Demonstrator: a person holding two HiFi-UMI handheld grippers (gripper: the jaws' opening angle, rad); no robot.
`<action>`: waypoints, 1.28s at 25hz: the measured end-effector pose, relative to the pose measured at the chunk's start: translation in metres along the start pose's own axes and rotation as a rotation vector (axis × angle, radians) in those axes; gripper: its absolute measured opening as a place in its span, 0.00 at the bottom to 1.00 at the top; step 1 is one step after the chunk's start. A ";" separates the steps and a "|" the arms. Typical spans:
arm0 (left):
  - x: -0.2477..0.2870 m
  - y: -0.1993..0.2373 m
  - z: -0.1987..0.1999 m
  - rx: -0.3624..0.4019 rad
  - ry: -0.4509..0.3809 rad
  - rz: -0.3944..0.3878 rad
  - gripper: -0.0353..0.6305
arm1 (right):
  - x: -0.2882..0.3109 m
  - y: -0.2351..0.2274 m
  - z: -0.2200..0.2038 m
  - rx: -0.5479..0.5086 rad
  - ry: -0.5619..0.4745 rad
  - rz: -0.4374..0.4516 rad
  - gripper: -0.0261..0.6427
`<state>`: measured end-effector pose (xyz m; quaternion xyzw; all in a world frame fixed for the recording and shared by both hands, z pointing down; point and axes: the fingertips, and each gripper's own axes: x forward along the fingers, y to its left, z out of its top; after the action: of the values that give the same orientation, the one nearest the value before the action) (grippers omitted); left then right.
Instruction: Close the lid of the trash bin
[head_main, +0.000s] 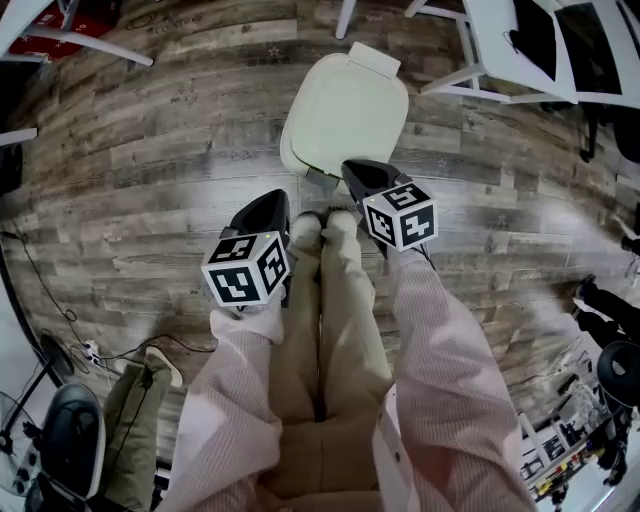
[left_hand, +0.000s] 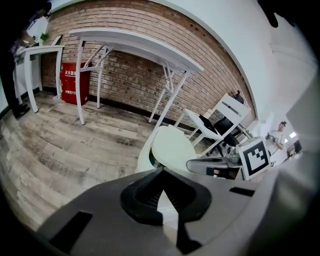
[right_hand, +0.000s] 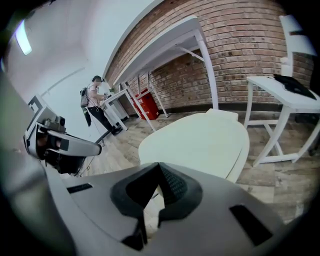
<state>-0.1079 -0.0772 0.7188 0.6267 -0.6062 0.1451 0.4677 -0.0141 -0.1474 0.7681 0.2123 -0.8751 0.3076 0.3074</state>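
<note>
The cream trash bin (head_main: 300, 150) stands on the wood floor (head_main: 150, 180), its lid (head_main: 345, 105) slightly ajar. The right gripper (head_main: 352, 170) slants down at the bin's near rim, jaws pressed together, empty. The left gripper (head_main: 281, 197) sits further from the bin, likewise closed.

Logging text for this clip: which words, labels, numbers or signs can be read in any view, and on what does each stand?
Red box, left gripper view: white characters, too small and blurred to read.
Left marker cube: black-and-white square patterns only, no words.
Right marker cube: the same, no words.
Trash bin: no label visible.
</note>
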 end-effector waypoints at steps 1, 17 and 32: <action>0.001 0.001 -0.001 -0.001 0.001 0.000 0.04 | 0.002 -0.001 -0.002 0.000 0.006 -0.003 0.04; 0.013 0.003 -0.004 -0.004 0.008 -0.006 0.04 | 0.023 -0.007 -0.024 -0.010 0.084 -0.057 0.04; 0.017 0.005 -0.002 -0.013 0.012 -0.007 0.04 | 0.029 -0.009 -0.029 -0.009 0.118 -0.084 0.04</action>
<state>-0.1084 -0.0854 0.7343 0.6250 -0.6020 0.1433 0.4759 -0.0181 -0.1401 0.8098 0.2287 -0.8473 0.3024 0.3719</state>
